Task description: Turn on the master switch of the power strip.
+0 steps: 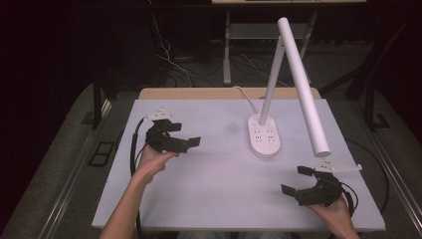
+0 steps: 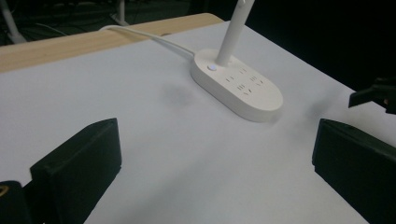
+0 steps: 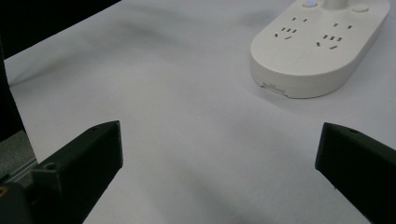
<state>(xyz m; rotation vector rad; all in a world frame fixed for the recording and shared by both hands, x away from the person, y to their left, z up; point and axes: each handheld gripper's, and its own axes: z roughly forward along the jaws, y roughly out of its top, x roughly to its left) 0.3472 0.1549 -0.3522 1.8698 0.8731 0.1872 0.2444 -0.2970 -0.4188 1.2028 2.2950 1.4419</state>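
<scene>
A white desk lamp stands on the table, its oval base [image 1: 263,135] carrying socket holes and a small button. Its long tube head [image 1: 303,87] slants down to the right from a thin stem. My left gripper [image 1: 185,134] hovers left of the base, open and holding nothing. In the left gripper view the base [image 2: 238,84] lies ahead between the wide-apart jaws. My right gripper [image 1: 296,180] sits near the front right corner, open, below the lamp head's tip. The right gripper view has the base [image 3: 317,51] at its upper right.
The white tabletop [image 1: 214,174] rests on a wooden desk whose edge [image 1: 199,93] runs along the back. A white cable [image 2: 144,37] leads from the lamp base over that back edge. Dark floor, cables and metal stands surround the table. The right gripper's jaw tip [image 2: 373,93] pokes into the left gripper view.
</scene>
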